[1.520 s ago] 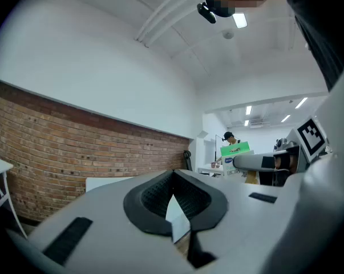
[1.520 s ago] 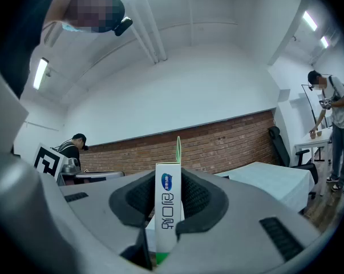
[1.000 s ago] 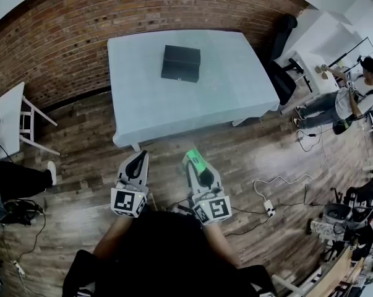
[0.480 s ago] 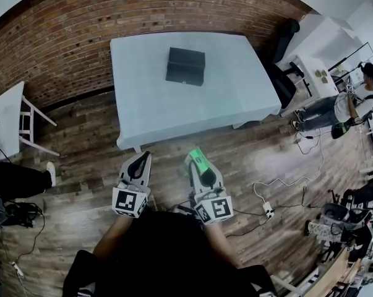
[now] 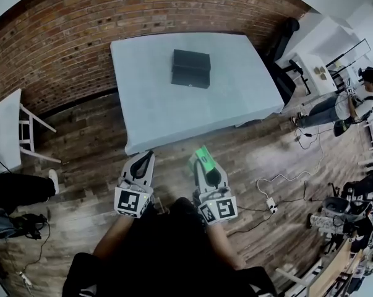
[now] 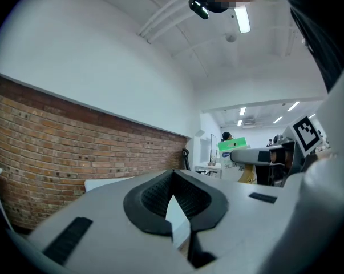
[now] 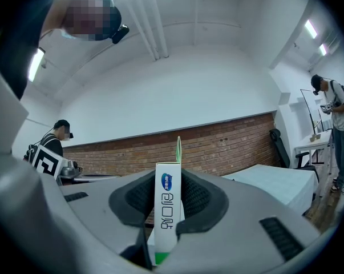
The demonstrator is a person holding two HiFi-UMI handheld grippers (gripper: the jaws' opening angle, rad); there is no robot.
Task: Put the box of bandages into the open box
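Drawing closer, the table point(image 5: 149, 104) sits lower in the head view than it did a second ago, and its near corner now lies just ahead of both tongs. The tongs themselves keep the same place in front of the person. I read this as the person walking up to the table with the load, so the carry is well along but the drop-off is not yet begun. The right tongs point(image 5: 203, 161) are clamped on the box of bandages point(image 5: 203, 155), a slim white-and-green carton. In the right gripper view it stands upright between the pads with its green flap poking above them (the grip looks square and firm). The left tongs point(image 5: 144, 159) are closed pad to pad at the tips, with nothing between them. The box of bandages is therefore in the air over the wooden floor point(image 5: 81, 141), well apart from its goal. That goal, the open box point(image 5: 190, 68), is black and lies on the far half of the table, near the middle. It too has slid down and to the right in the view. Its lid seems folded back toward the brick wall point(image 5: 62, 30), but its inside shows only as dark, and I cannot tell whether anything lies in it. Since it sits far from the near edge, the placing will likely call for more approach and a long reach.
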